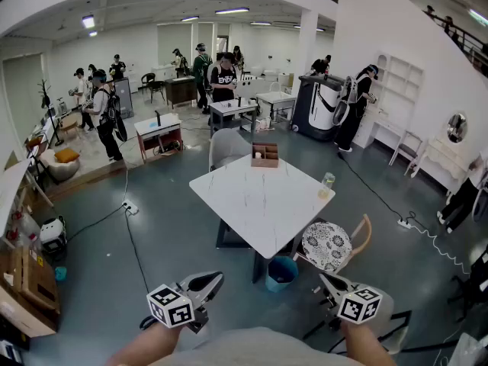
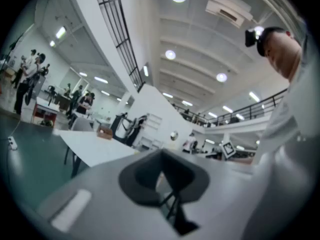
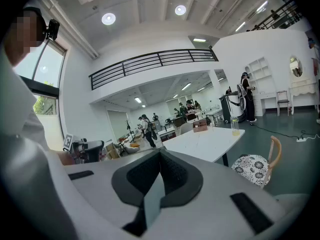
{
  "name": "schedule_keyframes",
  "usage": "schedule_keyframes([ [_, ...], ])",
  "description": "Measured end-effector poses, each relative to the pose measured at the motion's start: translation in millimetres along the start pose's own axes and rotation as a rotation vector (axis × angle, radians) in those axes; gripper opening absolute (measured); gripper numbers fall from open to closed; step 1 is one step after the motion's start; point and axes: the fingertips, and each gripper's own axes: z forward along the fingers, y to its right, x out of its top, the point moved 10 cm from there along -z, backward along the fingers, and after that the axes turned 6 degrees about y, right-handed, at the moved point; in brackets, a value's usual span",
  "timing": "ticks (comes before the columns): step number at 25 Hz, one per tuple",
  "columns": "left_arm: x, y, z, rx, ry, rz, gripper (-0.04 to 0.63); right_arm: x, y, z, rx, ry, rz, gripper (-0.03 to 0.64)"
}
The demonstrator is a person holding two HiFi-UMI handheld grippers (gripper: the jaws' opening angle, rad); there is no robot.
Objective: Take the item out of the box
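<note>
A small brown box stands at the far corner of the white marble-look table, with pale items inside that are too small to make out. Both grippers are held low near my body, well short of the table. My left gripper is shut and holds nothing. My right gripper is shut and empty as well. In the left gripper view the jaws of the left gripper meet in a point, and the box shows far off. The right gripper view shows the right gripper closed, with the box distant.
A glass of yellowish drink stands at the table's right edge. A chair with a patterned cushion and a blue bin sit at the near side, a grey chair at the far side. Cables cross the floor. Several people work at the back.
</note>
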Motion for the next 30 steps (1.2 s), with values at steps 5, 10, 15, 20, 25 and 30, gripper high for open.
schedule_keyframes([
  [5,1,4,6,0.019,-0.026,0.071,0.000,0,5,-3,-0.019,-0.006,0.008,0.006],
  [10,0,12,7,0.042,-0.069,0.152,0.000,-1,6,-11,-0.030,-0.005,0.011,0.008],
  [15,-4,21,12,0.040,-0.075,0.137,0.000,-1,14,-20,-0.030,-0.002,0.025,0.008],
  [20,-6,35,27,0.034,-0.072,0.137,0.000,2,27,-32,-0.018,0.003,0.031,0.008],
  [25,-13,55,44,0.035,-0.078,0.142,0.000,6,43,-49,0.006,0.008,0.036,0.008],
  [30,-22,77,71,0.041,-0.081,0.143,0.000,11,69,-69,0.031,0.010,0.038,0.008],
])
